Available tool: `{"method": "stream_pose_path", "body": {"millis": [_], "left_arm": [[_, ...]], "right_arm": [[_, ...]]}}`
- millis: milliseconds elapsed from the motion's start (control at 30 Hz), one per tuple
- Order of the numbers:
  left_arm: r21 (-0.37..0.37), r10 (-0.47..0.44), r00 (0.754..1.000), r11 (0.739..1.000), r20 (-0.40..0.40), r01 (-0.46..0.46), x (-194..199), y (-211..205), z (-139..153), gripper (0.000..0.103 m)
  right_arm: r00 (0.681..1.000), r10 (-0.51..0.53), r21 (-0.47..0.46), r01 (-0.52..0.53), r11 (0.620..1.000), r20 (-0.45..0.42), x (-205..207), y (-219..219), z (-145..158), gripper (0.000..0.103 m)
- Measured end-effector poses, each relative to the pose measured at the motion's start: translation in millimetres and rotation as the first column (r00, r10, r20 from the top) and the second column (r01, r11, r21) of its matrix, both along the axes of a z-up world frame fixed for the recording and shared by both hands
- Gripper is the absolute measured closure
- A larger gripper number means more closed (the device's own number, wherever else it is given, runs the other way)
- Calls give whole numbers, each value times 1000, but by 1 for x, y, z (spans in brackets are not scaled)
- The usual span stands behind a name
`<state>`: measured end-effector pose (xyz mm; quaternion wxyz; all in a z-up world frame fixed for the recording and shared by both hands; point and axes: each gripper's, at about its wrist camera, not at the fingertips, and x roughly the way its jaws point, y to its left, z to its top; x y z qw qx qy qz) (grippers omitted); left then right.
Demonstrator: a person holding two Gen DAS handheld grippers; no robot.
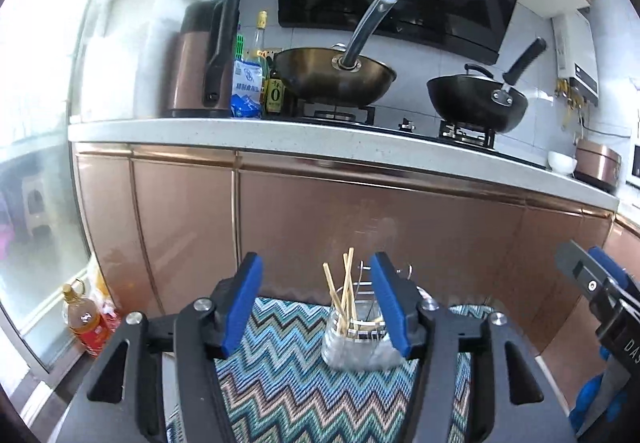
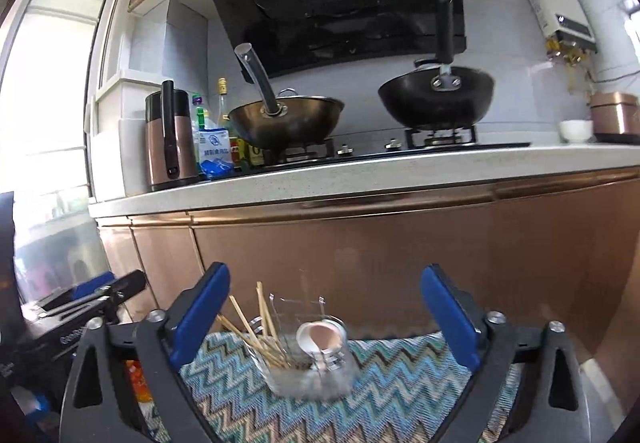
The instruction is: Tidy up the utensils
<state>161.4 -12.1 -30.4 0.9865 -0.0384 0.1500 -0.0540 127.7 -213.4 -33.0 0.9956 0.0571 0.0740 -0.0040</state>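
the left gripper [image 1: 318,305] has its blue jaws spread, with nothing pinched between them. the right gripper [image 2: 326,317] has its jaws spread very wide and they are also empty. the glass holder [image 1: 354,339] stands on the zigzag cloth [image 1: 276,375], in front of the copper cabinet doors [image 1: 360,219]. thin wooden chopsticks [image 1: 340,293] lean inside it, and in the right wrist view a white spoon [image 2: 320,339] leans there too. on the counter [image 1: 240,133] stands a blue and white bag [image 1: 246,91] with chinese characters too small to read, and beside it a dark bottle [image 1: 275,93] with a large "0" on its label. two woks [image 1: 334,75] sit on the stove.
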Motion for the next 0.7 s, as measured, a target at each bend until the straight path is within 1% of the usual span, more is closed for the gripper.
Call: {"method": "stream_pose_path", "body": {"millis": [133, 333, 467, 700], "left_arm": [[25, 8, 1000, 1000, -3, -8, -24, 3, 4, 43], [24, 27, 1000, 999, -1, -27, -53, 14, 11, 39], [27, 44, 999, 999, 16, -44, -71, 21, 14, 38], [49, 80, 995, 995, 59, -83, -93, 28, 20, 32]], "right_arm": [[999, -33, -34, 32, 999, -20, -28, -2, 3, 0], [996, -82, -61, 80, 995, -26, -64, -11, 6, 0], [992, -127, -80, 126, 989, -15, -84, -17, 9, 0], [982, -190, -104, 190, 976, 6, -108, -28, 15, 0]]}}
